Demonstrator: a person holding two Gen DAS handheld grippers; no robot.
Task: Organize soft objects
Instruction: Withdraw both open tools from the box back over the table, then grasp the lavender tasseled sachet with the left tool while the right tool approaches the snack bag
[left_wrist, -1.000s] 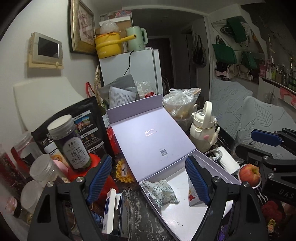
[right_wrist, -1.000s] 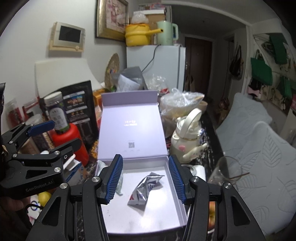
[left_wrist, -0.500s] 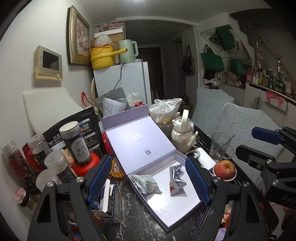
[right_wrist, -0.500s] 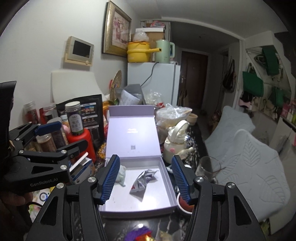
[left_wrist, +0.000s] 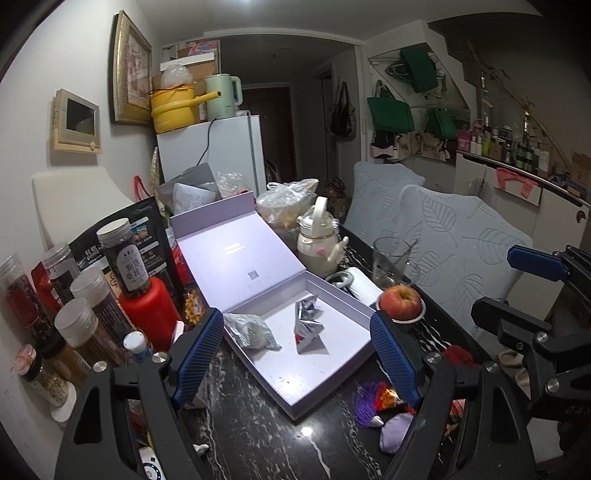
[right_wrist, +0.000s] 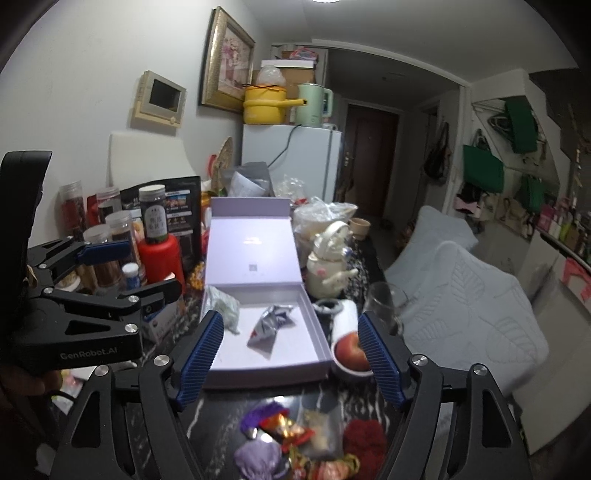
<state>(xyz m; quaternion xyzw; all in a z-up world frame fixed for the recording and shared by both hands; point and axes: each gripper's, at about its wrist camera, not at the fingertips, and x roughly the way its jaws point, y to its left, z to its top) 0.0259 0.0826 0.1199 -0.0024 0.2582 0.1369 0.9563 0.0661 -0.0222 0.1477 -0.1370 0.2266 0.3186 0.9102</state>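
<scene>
An open lilac box (left_wrist: 332, 341) (right_wrist: 266, 376) lies on the dark marble table with its lid leaning back. Inside lie a pale crumpled pouch (left_wrist: 249, 330) (right_wrist: 221, 308) and a silver pouch (left_wrist: 306, 325) (right_wrist: 271, 325). In front of the box sit a purple tassel (left_wrist: 365, 402) (right_wrist: 264, 415), a lilac soft pouch (left_wrist: 395, 432) (right_wrist: 258, 456) and a red fluffy ball (right_wrist: 364, 439). My left gripper (left_wrist: 297, 358) (right_wrist: 147, 269) is open and holds nothing. My right gripper (right_wrist: 291, 354) (left_wrist: 513, 284) hangs above the soft pile; its jaws are opening and nothing is between them.
Right of the box stand an apple on a small dish (left_wrist: 400, 301), a glass (left_wrist: 389, 258) and a white kettle-shaped bottle (left_wrist: 319, 240). Several jars (left_wrist: 85, 306) and a red bottle (left_wrist: 147, 310) crowd the left. Leaf-patterned chair backs (left_wrist: 461, 240) line the right edge.
Both grippers have drawn back from the box, which now looks smaller and farther. The right jaws have spread wider. The soft pile has come into view below.
</scene>
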